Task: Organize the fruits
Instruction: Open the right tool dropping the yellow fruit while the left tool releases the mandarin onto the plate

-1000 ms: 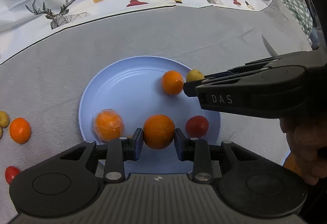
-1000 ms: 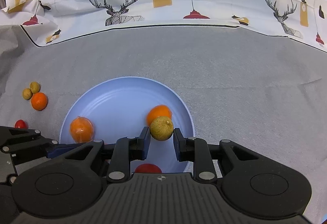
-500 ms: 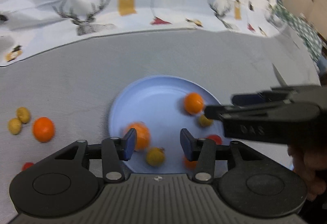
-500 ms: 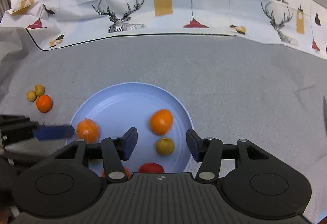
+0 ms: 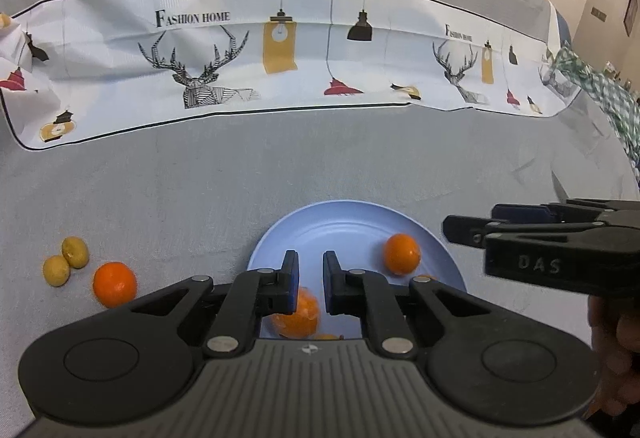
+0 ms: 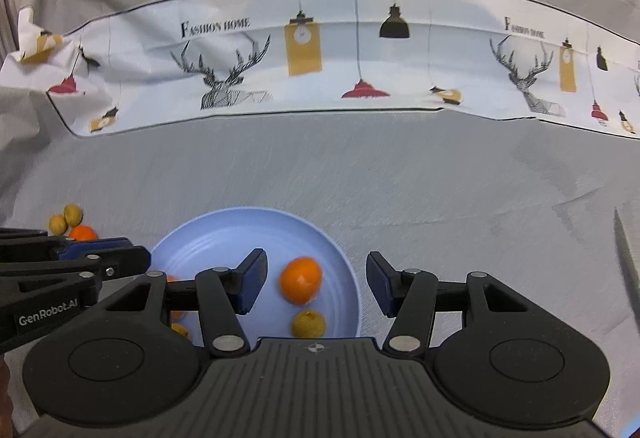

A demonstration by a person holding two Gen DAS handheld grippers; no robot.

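A light blue plate (image 5: pixel 344 222) lies on the grey cloth and also shows in the right wrist view (image 6: pixel 224 234). On it lie an orange (image 6: pixel 301 279), a small yellow fruit (image 6: pixel 308 323) and a plastic-wrapped orange (image 5: pixel 298 312). My left gripper (image 5: pixel 307 278) hovers above the plate's near side, jaws a narrow gap apart, holding nothing. My right gripper (image 6: pixel 316 280) is wide open and empty above the plate. On the cloth to the left lie an orange (image 5: pixel 114 284) and two small yellow fruits (image 5: pixel 66 260).
A white printed cloth (image 5: pixel 280 58) with deer and lamps runs along the back. A knife blade (image 6: pixel 628 266) lies on the cloth at the right edge. A green checked cloth (image 5: pixel 608 98) sits at the far right.
Both grippers let go of their fruits onto the plate and pulled back and up. The left jaws have since narrowed; the right jaws opened wider.
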